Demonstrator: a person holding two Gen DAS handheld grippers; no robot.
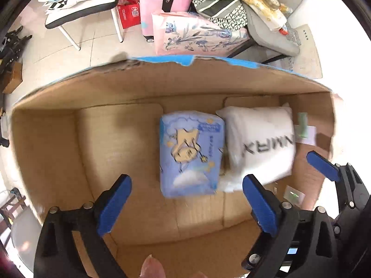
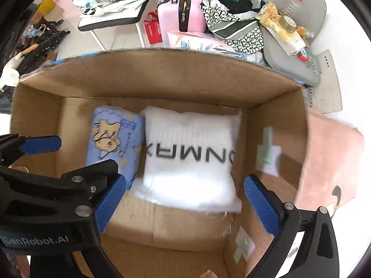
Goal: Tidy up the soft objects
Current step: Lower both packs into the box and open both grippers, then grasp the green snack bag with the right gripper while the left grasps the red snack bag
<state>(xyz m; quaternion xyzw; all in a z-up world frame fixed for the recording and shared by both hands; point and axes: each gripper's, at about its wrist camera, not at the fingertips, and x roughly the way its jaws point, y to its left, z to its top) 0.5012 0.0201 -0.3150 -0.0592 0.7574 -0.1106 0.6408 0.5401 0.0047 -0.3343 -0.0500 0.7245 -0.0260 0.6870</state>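
Observation:
A blue soft pack with a cartoon print (image 1: pixel 191 154) lies on the floor of an open cardboard box (image 1: pixel 143 81). A white pillow with black letters (image 1: pixel 259 141) lies right beside it, touching. My left gripper (image 1: pixel 186 205) is open and empty above the box, in front of the blue pack. My right gripper (image 2: pixel 184 205) is open and empty above the near edge of the white pillow (image 2: pixel 190 155). The blue pack (image 2: pixel 113 143) and box wall (image 2: pixel 162 74) show in the right wrist view too. The other gripper's blue fingers (image 1: pixel 322 165) show at the right edge.
Behind the box stand a pink floral bag (image 1: pixel 197 34), a pink suitcase (image 1: pixel 162 2), a red box (image 1: pixel 128 11), a white table (image 1: pixel 85 4) and a grey chair with clutter (image 1: pixel 271 25). White labels stick to the box's right wall (image 2: pixel 267 155).

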